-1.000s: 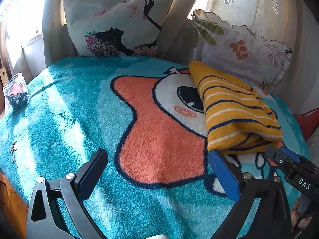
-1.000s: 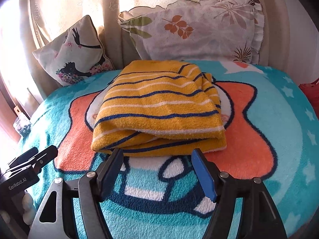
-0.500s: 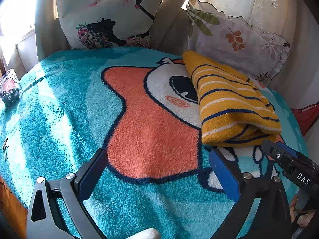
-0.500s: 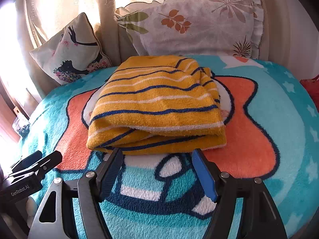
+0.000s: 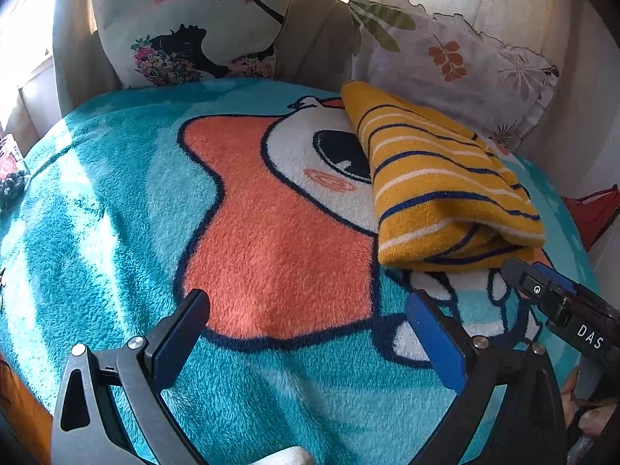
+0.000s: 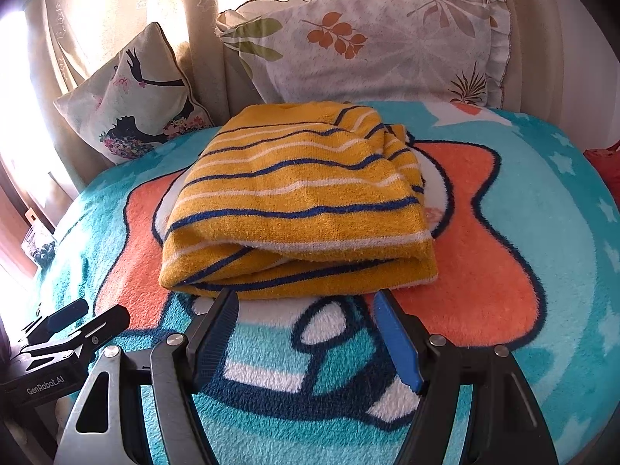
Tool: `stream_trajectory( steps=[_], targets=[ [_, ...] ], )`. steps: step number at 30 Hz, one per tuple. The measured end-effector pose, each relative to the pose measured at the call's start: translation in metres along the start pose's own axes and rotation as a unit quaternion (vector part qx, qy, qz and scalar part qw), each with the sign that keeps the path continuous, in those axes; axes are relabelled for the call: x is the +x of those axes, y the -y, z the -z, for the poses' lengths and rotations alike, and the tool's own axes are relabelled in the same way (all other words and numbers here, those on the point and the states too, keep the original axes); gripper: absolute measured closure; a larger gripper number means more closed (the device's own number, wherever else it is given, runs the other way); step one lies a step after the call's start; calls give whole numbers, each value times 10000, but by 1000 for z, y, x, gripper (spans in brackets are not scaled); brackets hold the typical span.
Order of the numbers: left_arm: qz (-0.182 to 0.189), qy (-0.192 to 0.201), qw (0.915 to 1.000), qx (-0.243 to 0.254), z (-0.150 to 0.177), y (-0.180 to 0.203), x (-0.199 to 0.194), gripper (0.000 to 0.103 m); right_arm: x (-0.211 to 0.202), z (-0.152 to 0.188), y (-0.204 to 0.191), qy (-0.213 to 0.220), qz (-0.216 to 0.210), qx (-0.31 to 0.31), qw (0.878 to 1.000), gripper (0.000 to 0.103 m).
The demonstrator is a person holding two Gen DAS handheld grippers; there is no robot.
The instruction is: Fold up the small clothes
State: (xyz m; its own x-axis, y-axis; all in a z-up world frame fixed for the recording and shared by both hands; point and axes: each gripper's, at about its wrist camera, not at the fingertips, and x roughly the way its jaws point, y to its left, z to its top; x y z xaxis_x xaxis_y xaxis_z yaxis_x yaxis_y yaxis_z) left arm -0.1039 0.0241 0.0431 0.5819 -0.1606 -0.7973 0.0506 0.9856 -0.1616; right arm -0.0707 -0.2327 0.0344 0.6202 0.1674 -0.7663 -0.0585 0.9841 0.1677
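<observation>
My right gripper (image 6: 304, 310) sits spread open just in front of the folded striped garment (image 6: 298, 209). Leaf pillow (image 6: 364, 42) is right behind the garment.

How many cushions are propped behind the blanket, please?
2: the silhouette-print cushion at the back left by the curtain, and the leaf-print cushion at the back right, just behind the folded yellow striped garment.

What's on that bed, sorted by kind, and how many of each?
Folded striped garment: 1
Cushions: 2, the silhouette cushion and the leaf-print cushion
Cartoon blanket: 1
Jar at the left edge: 1
Total: 5
</observation>
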Motion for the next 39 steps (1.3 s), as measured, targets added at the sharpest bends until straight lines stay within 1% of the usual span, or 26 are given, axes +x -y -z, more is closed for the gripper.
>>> stream_trajectory(
  steps=[7, 17, 33, 39],
  targets=[
    [66, -87, 9999, -2, 2, -1, 3, 2, 1, 2, -5, -33, 17, -42, 10000, 26],
    [158, -151, 9996, -176, 2, -11, 4, 2, -2, 3, -22, 71, 196, -390, 9990, 26],
    [288, -154, 9991, -282, 3, -12, -2, 2, -5, 6, -28, 29, 128, -396, 9991, 25],
    [308, -176, 9988, -336, 5, -13, -4, 2, -9, 10, -38, 86, 143, -589, 9981, 25]
  ],
)
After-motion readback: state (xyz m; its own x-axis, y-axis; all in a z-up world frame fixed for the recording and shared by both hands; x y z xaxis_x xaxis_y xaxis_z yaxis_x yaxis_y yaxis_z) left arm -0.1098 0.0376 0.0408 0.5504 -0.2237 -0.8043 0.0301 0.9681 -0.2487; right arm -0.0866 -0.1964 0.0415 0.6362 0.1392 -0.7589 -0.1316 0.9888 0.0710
